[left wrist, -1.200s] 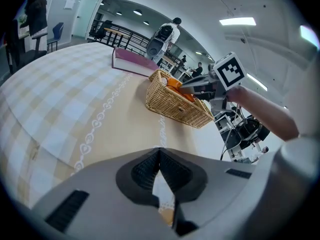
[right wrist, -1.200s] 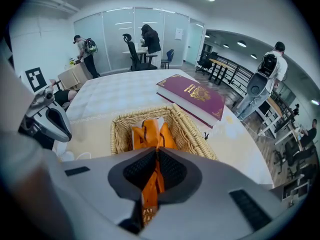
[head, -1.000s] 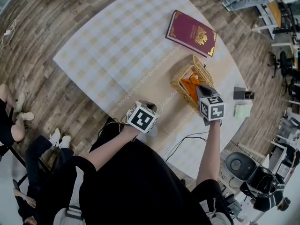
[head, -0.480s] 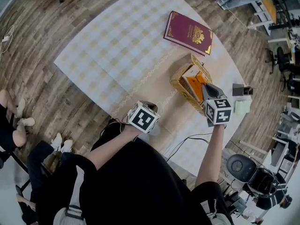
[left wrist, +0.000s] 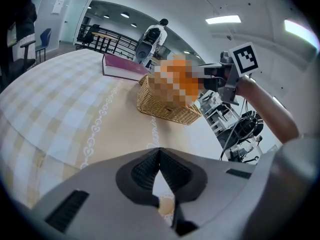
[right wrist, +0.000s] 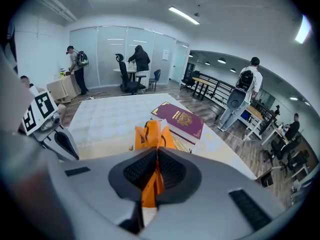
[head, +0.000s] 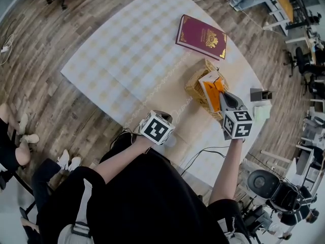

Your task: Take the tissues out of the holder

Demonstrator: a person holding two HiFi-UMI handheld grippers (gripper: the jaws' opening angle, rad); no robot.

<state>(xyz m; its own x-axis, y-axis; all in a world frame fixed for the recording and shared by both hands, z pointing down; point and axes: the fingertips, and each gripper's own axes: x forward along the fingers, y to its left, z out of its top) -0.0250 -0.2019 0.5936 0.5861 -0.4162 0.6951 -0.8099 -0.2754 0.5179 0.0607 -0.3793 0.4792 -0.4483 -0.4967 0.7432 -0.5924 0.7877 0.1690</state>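
The wicker tissue holder (head: 199,87) stands on the checked tablecloth at the right. My right gripper (head: 221,96) is shut on an orange tissue pack (head: 212,87) and holds it raised over the holder's near end. In the right gripper view the orange pack (right wrist: 152,134) sticks up from between the closed jaws of the right gripper (right wrist: 156,160). My left gripper (head: 163,117) rests near the table's front edge, left of the holder, shut with nothing in it. The left gripper view shows the holder (left wrist: 167,106) ahead, with the right gripper (left wrist: 218,79) above it.
A maroon book (head: 201,36) lies beyond the holder. A small dark box (head: 259,96) and a green pad (head: 263,114) sit at the table's right edge. Cables (head: 203,154) trail over the near edge. Office chairs, desks and standing people surround the table (head: 127,55).
My right gripper has risen and drawn slightly towards me, lifting the orange tissue pack up out of the wicker holder. The left gripper has stayed where it was.
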